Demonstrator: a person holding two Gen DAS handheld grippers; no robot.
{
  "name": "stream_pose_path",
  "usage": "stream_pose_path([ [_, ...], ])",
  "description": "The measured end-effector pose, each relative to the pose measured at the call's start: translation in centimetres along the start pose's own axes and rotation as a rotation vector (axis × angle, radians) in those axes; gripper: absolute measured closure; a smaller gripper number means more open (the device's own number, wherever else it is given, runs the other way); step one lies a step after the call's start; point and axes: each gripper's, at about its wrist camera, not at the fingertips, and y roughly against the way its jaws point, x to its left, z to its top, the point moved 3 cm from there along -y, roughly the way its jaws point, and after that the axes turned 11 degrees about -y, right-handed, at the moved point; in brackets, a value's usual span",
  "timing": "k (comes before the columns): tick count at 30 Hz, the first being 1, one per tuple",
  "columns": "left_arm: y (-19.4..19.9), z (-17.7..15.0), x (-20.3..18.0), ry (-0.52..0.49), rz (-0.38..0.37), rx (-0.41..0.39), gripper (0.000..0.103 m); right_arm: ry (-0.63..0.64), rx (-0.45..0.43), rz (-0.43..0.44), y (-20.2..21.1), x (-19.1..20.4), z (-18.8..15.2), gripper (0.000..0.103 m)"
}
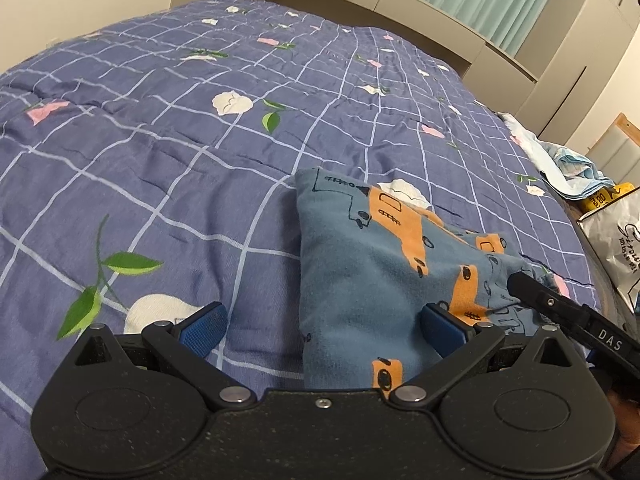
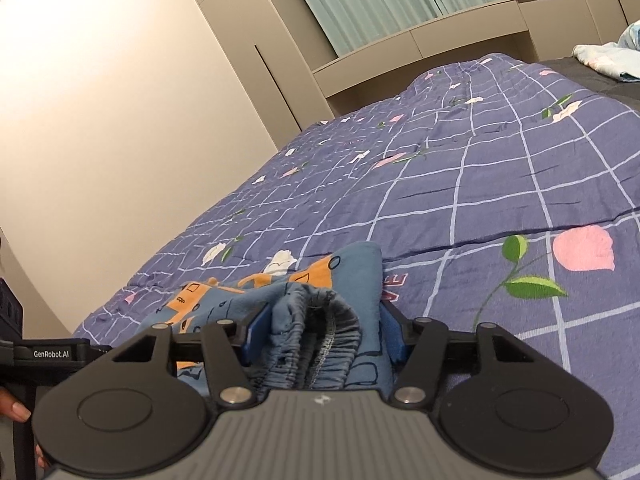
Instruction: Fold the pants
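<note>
Small blue pants [image 1: 380,264] with orange truck prints lie in a folded bundle on the bed. My left gripper [image 1: 322,330] is open just above the bundle's near left edge, its jaws wide apart and holding nothing. The right gripper's finger [image 1: 532,292] reaches into the bundle from the right. In the right wrist view, my right gripper [image 2: 320,336] is shut on the pants [image 2: 316,320], pinching the bunched elastic waistband between its blue pads.
A purple quilt [image 1: 180,152] with a white grid and flowers covers the bed. Light blue clothes [image 1: 568,164] lie at the bed's right edge, by a white printed bag [image 1: 616,236]. Beige cabinets [image 2: 248,52] and a curtained window stand behind.
</note>
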Motion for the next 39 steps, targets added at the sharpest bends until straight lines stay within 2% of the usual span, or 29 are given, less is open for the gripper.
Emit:
stream_pose_path([
  [21, 1.1, -0.3, -0.1, 0.02, -0.008, 0.022, 0.003, -0.018, 0.0, 0.01, 0.0, -0.2, 0.0, 0.041],
  [26, 1.3, -0.4, -0.2, 0.026, -0.02, 0.021, 0.01, -0.018, -0.001, 0.01, 0.0, -0.2, 0.0, 0.042],
  [35, 1.6, -0.6, -0.6, 0.057, -0.059, 0.021, 0.028, -0.014, -0.001, 0.005, -0.1, -0.2, 0.1, 0.042],
  [39, 1.9, -0.9, -1.0, 0.057, -0.094, 0.013, 0.046, 0.012, -0.003, -0.036, 0.0, 0.5, 0.0, 0.044],
])
